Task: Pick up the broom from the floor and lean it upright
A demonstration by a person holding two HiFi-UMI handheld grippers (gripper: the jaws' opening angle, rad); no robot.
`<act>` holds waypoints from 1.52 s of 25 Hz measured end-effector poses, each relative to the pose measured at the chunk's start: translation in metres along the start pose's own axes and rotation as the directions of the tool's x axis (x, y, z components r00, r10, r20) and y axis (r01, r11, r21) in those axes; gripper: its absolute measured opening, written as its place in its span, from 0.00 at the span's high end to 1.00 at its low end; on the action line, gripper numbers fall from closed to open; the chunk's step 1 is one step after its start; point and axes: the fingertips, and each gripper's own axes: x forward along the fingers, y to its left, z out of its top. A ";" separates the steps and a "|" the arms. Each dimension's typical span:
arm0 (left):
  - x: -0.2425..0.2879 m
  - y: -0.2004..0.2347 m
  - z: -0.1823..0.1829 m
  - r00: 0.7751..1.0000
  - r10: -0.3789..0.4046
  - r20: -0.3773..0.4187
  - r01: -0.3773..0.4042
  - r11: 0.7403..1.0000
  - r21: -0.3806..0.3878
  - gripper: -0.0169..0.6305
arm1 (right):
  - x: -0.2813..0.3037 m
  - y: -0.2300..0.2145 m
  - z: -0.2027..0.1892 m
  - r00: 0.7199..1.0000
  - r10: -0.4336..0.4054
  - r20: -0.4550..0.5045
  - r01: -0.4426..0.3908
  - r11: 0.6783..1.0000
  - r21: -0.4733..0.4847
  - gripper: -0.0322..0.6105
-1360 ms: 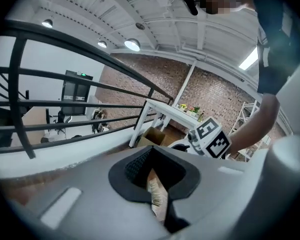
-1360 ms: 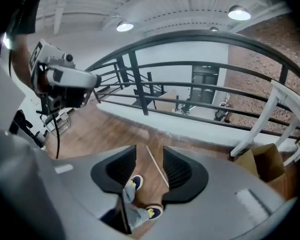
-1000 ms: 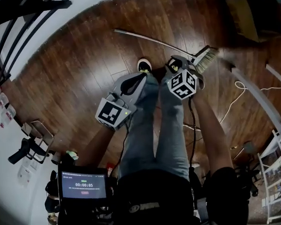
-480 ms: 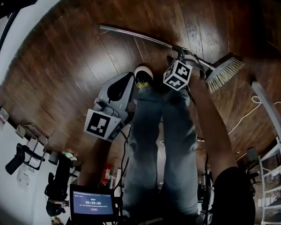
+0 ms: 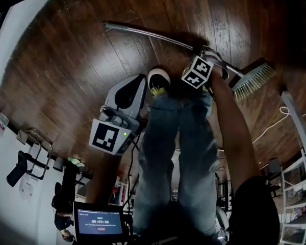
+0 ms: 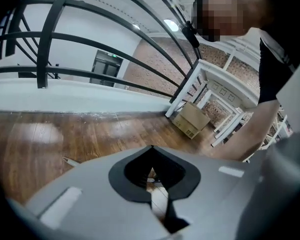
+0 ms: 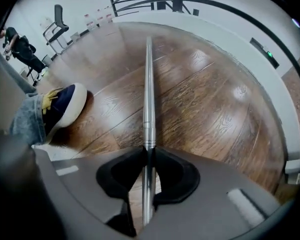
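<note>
The broom lies flat on the dark wood floor, its thin metal handle (image 5: 148, 34) running up and left from the bristle head (image 5: 252, 79). My right gripper (image 5: 205, 53) points straight down over the handle close to the head. In the right gripper view the handle (image 7: 149, 84) runs between the jaws of the right gripper (image 7: 148, 160). These jaws have just been closing, and the pads now press on the pole. My left gripper (image 5: 139, 79) hangs shut and empty above the floor by the person's left leg, apart from the broom; its jaws (image 6: 151, 173) meet with nothing between them.
The person's shoe (image 5: 158, 79) stands just beside the handle, also seen as a shoe (image 7: 65, 101) in the right gripper view. A white cable (image 5: 273, 122) trails on the floor at right. A cardboard box (image 6: 190, 121), white shelving and a black railing (image 6: 50, 34) stand beyond.
Both grippers have dropped toward the floor. The right one came down onto the broom handle near the head and closed on it; the left stayed shut.
</note>
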 end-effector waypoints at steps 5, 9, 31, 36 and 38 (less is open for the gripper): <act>-0.010 -0.008 0.035 0.999 0.017 0.036 -0.017 1.000 0.006 0.95 | -0.046 -0.021 0.009 0.996 -0.058 0.073 0.053 0.996 0.069 0.83; -0.025 -0.038 0.077 0.998 -0.003 0.058 0.001 1.000 0.028 0.95 | -0.122 -0.049 0.021 0.972 -0.136 0.190 0.105 0.981 0.164 0.83; -0.049 -0.259 0.217 0.928 -0.373 -0.022 0.361 0.882 0.302 0.95 | -0.403 -0.110 -0.110 0.764 -0.626 0.154 0.175 0.431 0.885 0.82; -0.047 -0.298 0.223 0.904 -0.420 -0.082 0.420 0.834 0.357 0.95 | -0.441 -0.107 -0.154 0.715 -0.694 0.088 0.072 0.198 0.977 0.82; -0.046 -0.315 0.227 0.894 -0.438 -0.095 0.439 0.813 0.382 0.95 | -0.449 -0.102 -0.174 0.706 -0.705 0.059 0.026 0.109 0.994 0.82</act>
